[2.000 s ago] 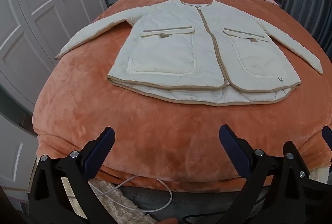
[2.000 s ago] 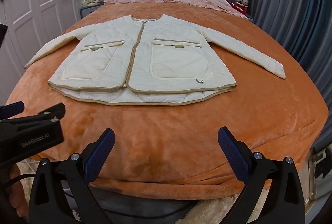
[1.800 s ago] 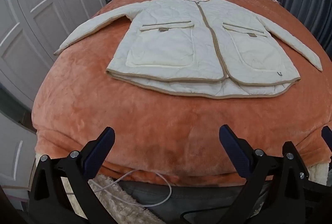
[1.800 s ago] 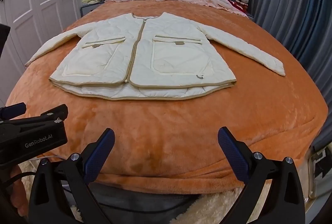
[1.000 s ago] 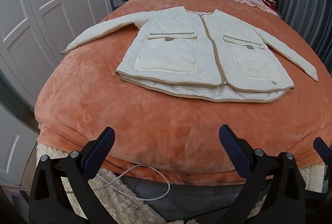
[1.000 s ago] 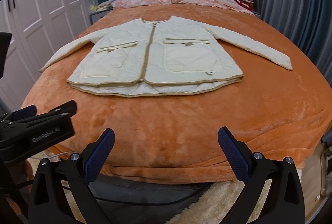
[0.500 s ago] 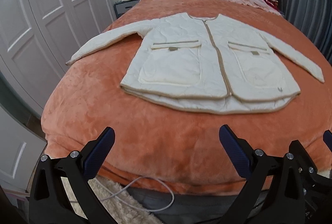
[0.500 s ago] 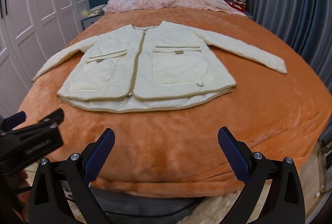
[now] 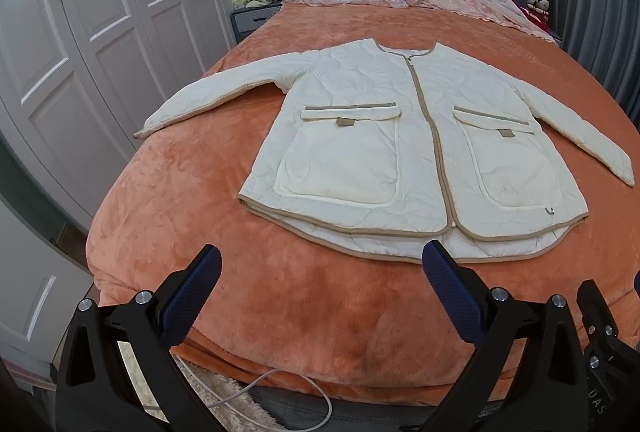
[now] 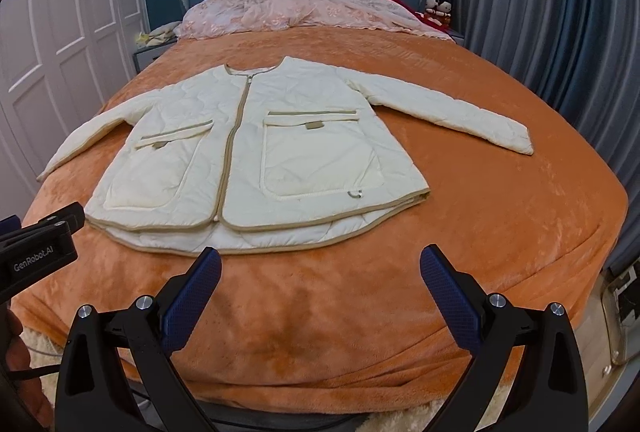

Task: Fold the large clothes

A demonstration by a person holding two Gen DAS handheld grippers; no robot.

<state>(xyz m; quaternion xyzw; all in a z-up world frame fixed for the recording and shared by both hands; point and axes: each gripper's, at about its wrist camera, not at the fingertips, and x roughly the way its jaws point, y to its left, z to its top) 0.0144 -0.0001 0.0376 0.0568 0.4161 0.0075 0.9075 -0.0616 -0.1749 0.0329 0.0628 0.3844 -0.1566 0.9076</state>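
In the left wrist view, the cream jacket [image 9: 404, 151] lies flat in the middle of the frame on the orange bed [image 9: 200, 252], front up, both sleeves stretched sideways. The left tongs [image 9: 318, 288] are spread wide and hold nothing, at the bottom of the frame.

In the right wrist view, the right tongs [image 10: 320, 286] are also spread and empty, just below the hem. The jacket looks quilted, soft and light, probably a little springy. I would take it at the cuff [image 10: 520, 141] or the shoulder.
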